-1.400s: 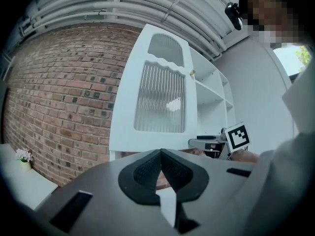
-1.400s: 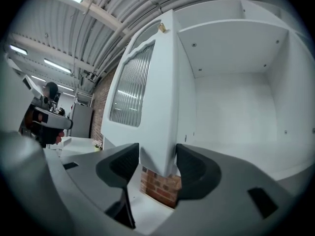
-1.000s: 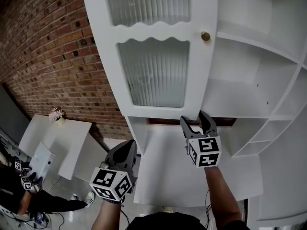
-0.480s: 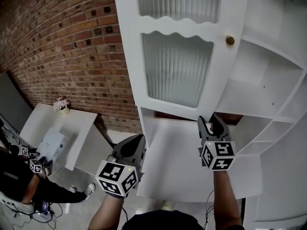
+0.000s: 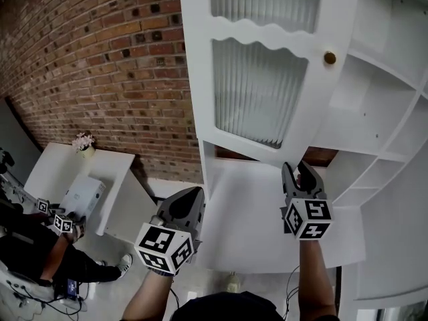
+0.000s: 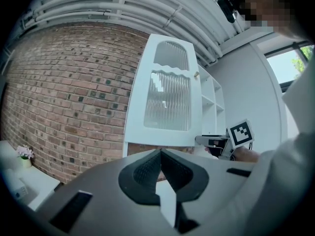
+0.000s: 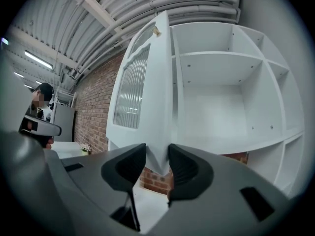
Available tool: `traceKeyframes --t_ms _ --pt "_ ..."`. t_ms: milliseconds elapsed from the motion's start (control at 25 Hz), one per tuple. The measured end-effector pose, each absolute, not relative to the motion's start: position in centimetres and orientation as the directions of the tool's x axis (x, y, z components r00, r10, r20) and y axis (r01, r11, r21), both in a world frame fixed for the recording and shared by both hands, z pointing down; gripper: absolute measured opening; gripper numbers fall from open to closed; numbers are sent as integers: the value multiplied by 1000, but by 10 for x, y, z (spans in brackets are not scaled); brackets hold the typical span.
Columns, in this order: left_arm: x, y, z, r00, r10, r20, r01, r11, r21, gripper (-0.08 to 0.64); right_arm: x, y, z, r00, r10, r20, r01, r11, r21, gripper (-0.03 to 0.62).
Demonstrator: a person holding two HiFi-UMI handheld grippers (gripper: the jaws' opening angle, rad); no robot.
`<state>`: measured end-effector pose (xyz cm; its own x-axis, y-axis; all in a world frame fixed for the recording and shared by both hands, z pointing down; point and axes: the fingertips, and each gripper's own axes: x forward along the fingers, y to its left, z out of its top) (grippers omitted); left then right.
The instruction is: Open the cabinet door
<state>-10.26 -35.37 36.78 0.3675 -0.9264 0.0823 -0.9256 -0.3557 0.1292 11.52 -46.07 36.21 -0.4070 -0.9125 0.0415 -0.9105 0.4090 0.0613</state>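
Right gripper [image 7: 156, 152], jaws closing on the smooth white cabinet door [image 7: 160, 107] at its pointed bottom corner, ribbed glass [image 7: 132, 90] at 11 o'clock; left gripper [image 6: 160, 154] pinched together.

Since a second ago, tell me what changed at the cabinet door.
The right gripper has taken the lower corner of the white cabinet door with ribbed glass panes: its jaws, wide apart before, are closing on it. The left gripper stays shut, empty and low.
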Motion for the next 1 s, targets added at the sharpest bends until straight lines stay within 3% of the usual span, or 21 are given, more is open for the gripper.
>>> traceKeyframes --t_ms 1000 --pt "-153 -289 376 427 -901 77 -900 -414 136 6 74 -357 360 -316 -948 29 -947 317 57 87"
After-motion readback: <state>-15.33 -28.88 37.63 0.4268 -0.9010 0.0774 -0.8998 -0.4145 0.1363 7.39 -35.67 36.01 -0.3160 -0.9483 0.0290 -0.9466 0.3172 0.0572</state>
